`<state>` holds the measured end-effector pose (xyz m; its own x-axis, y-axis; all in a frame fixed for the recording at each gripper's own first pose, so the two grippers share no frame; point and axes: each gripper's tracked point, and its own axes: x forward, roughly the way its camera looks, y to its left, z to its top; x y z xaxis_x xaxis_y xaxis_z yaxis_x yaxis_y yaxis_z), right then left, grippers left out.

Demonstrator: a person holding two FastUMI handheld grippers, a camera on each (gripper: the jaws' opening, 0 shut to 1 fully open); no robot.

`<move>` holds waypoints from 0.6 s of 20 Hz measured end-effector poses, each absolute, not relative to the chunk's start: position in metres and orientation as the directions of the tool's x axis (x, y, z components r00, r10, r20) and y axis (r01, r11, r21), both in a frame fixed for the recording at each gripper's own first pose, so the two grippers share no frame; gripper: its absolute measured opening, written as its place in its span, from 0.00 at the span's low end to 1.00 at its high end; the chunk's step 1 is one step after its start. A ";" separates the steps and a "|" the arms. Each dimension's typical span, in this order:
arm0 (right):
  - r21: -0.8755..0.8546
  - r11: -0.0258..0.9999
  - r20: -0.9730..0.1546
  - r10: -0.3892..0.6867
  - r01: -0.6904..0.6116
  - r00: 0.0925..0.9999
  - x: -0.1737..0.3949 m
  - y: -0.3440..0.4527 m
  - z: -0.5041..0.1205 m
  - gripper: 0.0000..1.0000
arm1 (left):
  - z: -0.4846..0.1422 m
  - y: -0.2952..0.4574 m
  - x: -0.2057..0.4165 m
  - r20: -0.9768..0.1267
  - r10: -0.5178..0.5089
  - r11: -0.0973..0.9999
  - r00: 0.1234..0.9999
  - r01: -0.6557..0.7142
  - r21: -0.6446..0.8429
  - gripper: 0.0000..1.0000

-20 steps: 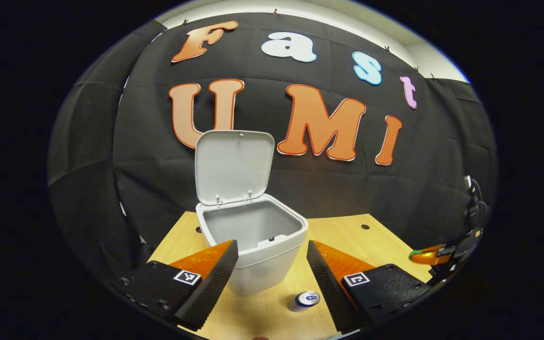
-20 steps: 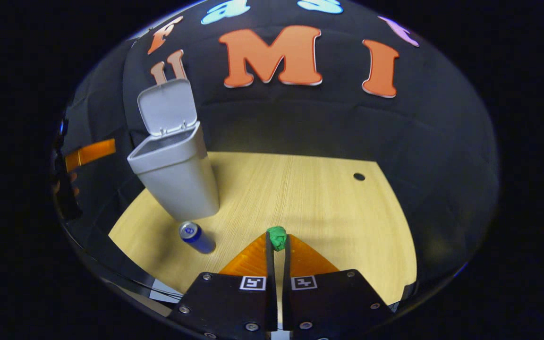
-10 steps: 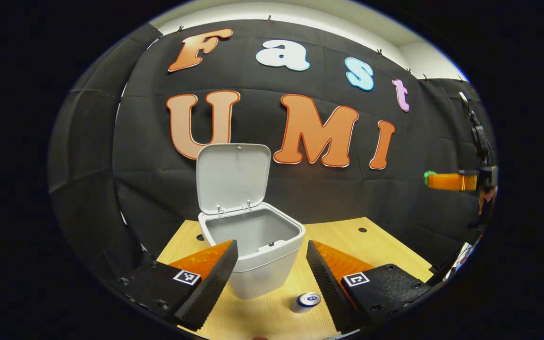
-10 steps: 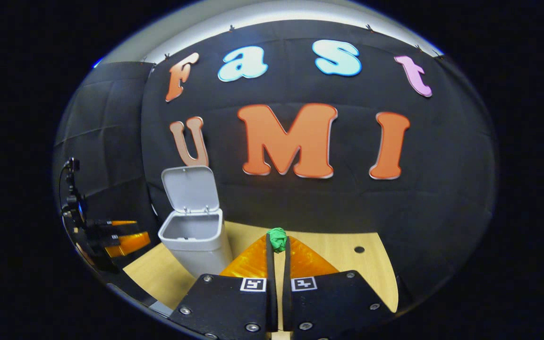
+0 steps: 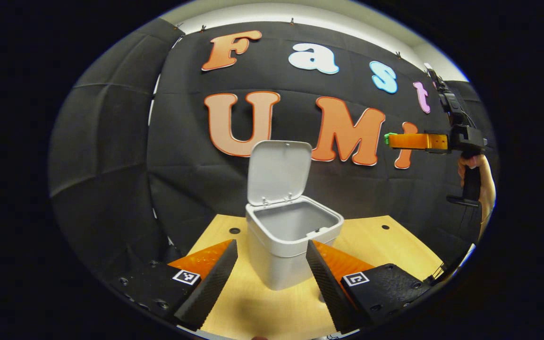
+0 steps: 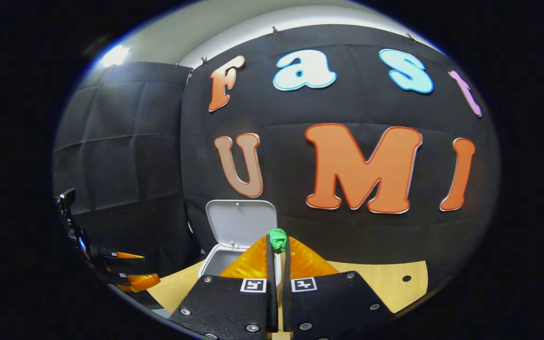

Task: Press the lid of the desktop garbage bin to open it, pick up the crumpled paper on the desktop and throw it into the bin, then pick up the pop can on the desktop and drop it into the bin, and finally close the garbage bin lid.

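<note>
Right gripper [image 6: 277, 245] clamping crumpled paper [image 6: 278, 238], left gripper [image 5: 272, 264] wide, bin [image 5: 291, 236] lid [image 5: 279, 172] up

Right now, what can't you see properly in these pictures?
- Bottom of the bin: left gripper view, its own front wall hides it.
- Bin front: right gripper view, the right gripper holding the green paper covers it.
- Table near edge: left gripper view, cut off.

Bin [image 5: 291, 245] lid [image 5: 279, 172] up, betw. open tool [image 5: 272, 264] fingers
</note>
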<state>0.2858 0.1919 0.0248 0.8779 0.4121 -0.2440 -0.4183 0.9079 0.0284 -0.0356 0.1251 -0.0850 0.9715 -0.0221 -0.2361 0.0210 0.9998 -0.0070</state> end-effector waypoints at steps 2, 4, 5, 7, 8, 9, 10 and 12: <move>0.032 0.892 -0.267 0.442 -0.450 0.856 0.300 0.223 0.009 0.05 | -0.085 0.149 -0.045 -0.235 0.029 1.000 0.972 -0.029 0.005 0.94; 0.037 0.884 -0.295 0.455 -0.466 0.840 0.315 0.247 -0.008 0.04 | -0.086 0.170 -0.051 -0.235 0.072 0.997 0.969 -0.072 0.011 0.94; 0.040 0.883 -0.314 0.456 -0.468 0.833 0.322 0.257 -0.018 0.05 | -0.085 0.181 -0.056 -0.235 0.090 0.996 0.968 -0.090 0.011 0.93; 0.050 0.880 -0.348 0.459 -0.473 0.817 0.328 0.272 -0.034 0.04 | -0.085 0.197 -0.065 -0.236 0.127 0.992 0.964 -0.127 0.015 0.93; 0.048 0.879 -0.360 0.458 -0.474 0.813 0.329 0.276 -0.040 0.04 | -0.086 0.205 -0.068 -0.236 0.147 0.989 0.961 -0.146 0.020 0.93; 0.041 0.881 -0.373 0.452 -0.472 0.810 0.335 0.282 -0.046 0.04 | -0.088 0.212 -0.071 -0.238 0.164 0.986 0.957 -0.163 0.023 0.93; 0.034 0.881 -0.381 0.448 -0.472 0.809 0.339 0.287 -0.052 0.05 | -0.089 0.218 -0.075 -0.243 0.177 0.984 0.954 -0.177 0.021 0.93; 0.030 0.880 -0.402 0.446 -0.475 0.800 0.340 0.293 -0.061 0.07 | -0.092 0.223 -0.080 -0.253 0.195 0.980 0.948 -0.197 0.015 0.93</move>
<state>0.3404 0.2925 -0.0609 0.7997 0.4456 -0.4024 -0.4749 0.8795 0.0302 -0.0803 0.2234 -0.0923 0.9477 0.1947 -0.2528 -0.1974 0.9802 0.0149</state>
